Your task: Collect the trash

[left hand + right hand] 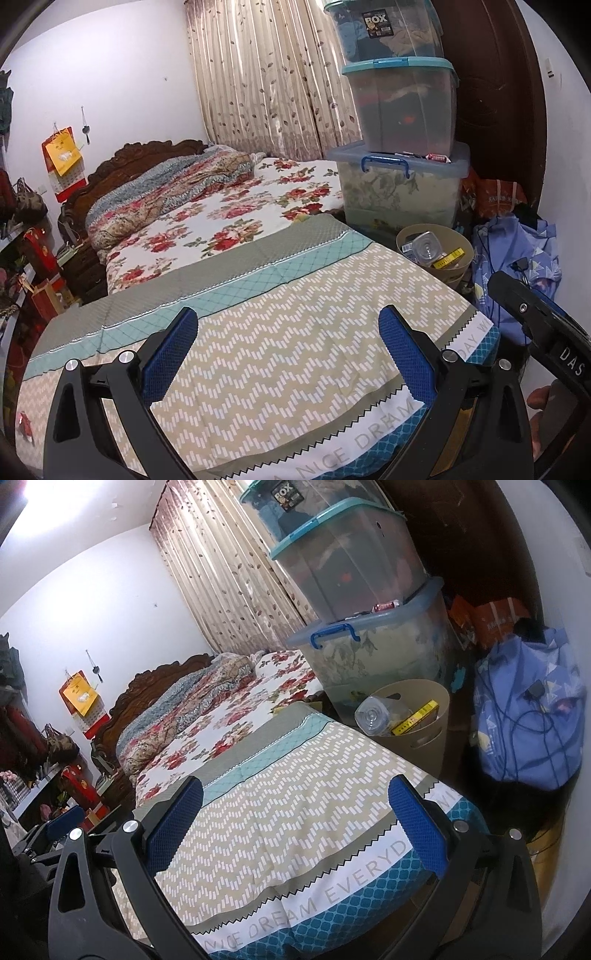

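Note:
A beige waste bin [463,271] [436,716] stands on the floor at the bed's far right corner. Inside it lie a clear plastic bottle [426,248] [375,714] and a yellow box [448,257] [415,718]. My left gripper [288,354] hovers open over the zigzag-patterned cover [295,332], with nothing between its blue pads. My right gripper [295,827] is open too, empty, above the same cover [288,812]. The right gripper's black body [535,314] shows at the right edge of the left wrist view. A small red scrap [25,422] lies at the cover's near left edge.
Stacked clear storage boxes [402,110] [354,565] tower behind the bin. A blue cloth bag [517,266] [528,709] with cables sits right of it. A floral quilt [177,192] covers the bed's far half. Shelves with red boxes [37,258] line the left wall.

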Demonstrator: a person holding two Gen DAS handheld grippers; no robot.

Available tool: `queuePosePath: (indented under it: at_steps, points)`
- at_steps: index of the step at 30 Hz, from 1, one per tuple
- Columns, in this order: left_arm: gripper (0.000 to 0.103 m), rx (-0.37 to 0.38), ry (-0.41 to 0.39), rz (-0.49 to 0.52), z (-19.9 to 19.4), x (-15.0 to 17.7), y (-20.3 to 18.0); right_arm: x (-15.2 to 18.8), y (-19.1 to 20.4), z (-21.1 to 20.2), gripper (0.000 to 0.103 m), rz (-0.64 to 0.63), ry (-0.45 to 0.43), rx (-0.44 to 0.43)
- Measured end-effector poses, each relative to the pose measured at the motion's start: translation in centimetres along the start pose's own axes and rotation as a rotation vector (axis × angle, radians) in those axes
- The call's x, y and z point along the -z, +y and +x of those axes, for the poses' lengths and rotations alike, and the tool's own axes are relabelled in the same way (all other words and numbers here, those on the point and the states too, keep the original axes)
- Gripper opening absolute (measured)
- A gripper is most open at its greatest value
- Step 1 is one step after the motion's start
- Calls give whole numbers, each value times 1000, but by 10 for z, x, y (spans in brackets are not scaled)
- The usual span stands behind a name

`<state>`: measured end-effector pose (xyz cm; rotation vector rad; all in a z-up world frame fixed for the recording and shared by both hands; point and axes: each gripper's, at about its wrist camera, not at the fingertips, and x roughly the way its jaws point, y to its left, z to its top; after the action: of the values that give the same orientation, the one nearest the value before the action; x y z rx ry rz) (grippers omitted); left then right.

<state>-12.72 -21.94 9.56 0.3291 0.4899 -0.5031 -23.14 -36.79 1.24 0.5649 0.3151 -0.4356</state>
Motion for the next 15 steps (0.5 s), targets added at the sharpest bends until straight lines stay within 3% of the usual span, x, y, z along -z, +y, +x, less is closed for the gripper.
queuePosePath:
  at_steps: [15]
  points:
    - [94,-16,-22,-65,-4,2,17,4,18,-5,99,-80,-44,-5]
